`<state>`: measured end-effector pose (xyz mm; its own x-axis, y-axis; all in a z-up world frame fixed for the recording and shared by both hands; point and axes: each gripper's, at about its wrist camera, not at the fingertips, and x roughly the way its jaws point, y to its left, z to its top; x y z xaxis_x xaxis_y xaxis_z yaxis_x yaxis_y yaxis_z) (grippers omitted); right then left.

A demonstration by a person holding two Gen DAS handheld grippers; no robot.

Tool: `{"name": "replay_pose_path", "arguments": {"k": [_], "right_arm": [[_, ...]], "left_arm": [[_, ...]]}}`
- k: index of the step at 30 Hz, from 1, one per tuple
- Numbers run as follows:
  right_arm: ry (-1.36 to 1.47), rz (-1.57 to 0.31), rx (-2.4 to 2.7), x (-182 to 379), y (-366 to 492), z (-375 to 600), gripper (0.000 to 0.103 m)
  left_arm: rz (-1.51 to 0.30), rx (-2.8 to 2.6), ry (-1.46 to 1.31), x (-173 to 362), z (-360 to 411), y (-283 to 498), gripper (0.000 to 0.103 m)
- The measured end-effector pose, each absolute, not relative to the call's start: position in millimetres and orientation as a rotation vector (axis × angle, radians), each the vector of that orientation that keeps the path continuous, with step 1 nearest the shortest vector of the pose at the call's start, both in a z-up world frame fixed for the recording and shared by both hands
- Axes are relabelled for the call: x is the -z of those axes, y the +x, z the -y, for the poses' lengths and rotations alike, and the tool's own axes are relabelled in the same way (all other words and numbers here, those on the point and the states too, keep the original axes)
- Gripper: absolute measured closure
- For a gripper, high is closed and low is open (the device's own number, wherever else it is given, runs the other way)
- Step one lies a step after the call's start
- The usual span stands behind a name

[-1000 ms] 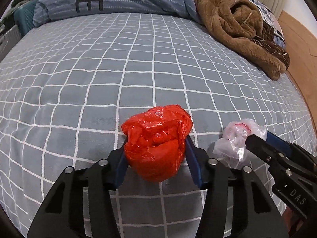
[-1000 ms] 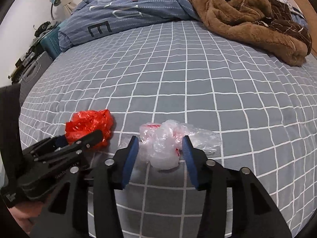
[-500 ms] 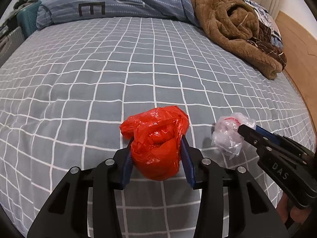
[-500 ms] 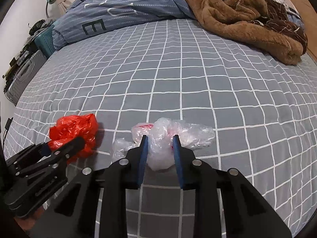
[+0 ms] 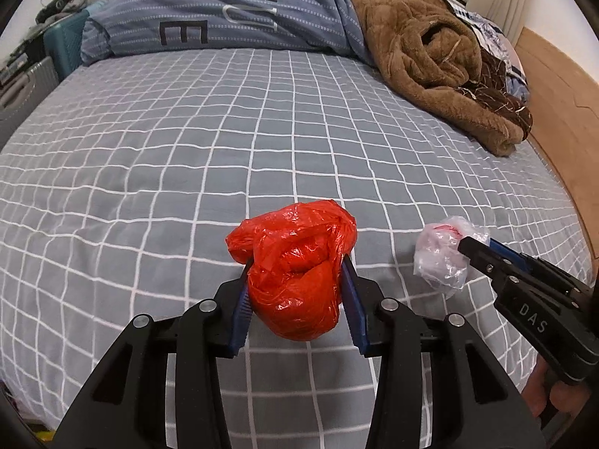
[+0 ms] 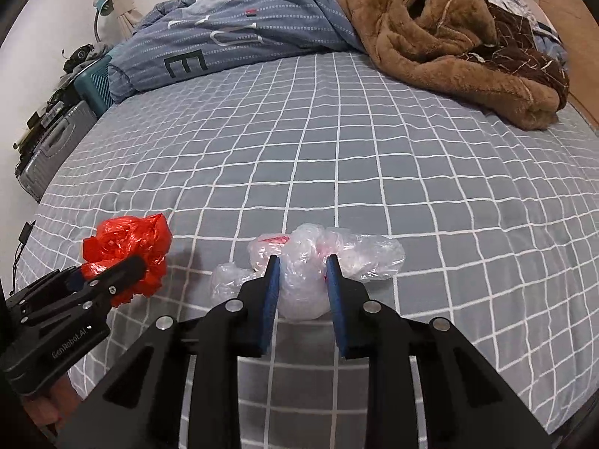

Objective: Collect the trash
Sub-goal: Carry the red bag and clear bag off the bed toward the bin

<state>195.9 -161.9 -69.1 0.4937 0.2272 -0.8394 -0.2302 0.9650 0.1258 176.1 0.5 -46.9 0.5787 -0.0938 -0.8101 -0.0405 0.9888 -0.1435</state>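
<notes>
A grey checked bed carries a blue quilt and brown blanket at its far edge. Near its front edge, the left gripper pinches a crumpled red bag; beside it, the right gripper pinches a clear bag lying crosswise.

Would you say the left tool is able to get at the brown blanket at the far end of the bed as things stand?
Probably not yet: the left tool is shut on the red bag, so its pads are occupied. The checked sheet between it and the brown blanket lies bare, so nothing else blocks the way.
</notes>
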Motion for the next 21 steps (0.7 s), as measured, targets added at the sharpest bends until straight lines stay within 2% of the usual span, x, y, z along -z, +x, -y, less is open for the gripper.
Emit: {"name": "replay_pose_path", "arguments": {"k": [21], "right_arm": [[-0.023, -0.926, -0.267, -17, 99, 190, 0.079]], "left_arm": [[-0.888, 0.010, -0.081, -19, 13, 67, 0.061]]}}
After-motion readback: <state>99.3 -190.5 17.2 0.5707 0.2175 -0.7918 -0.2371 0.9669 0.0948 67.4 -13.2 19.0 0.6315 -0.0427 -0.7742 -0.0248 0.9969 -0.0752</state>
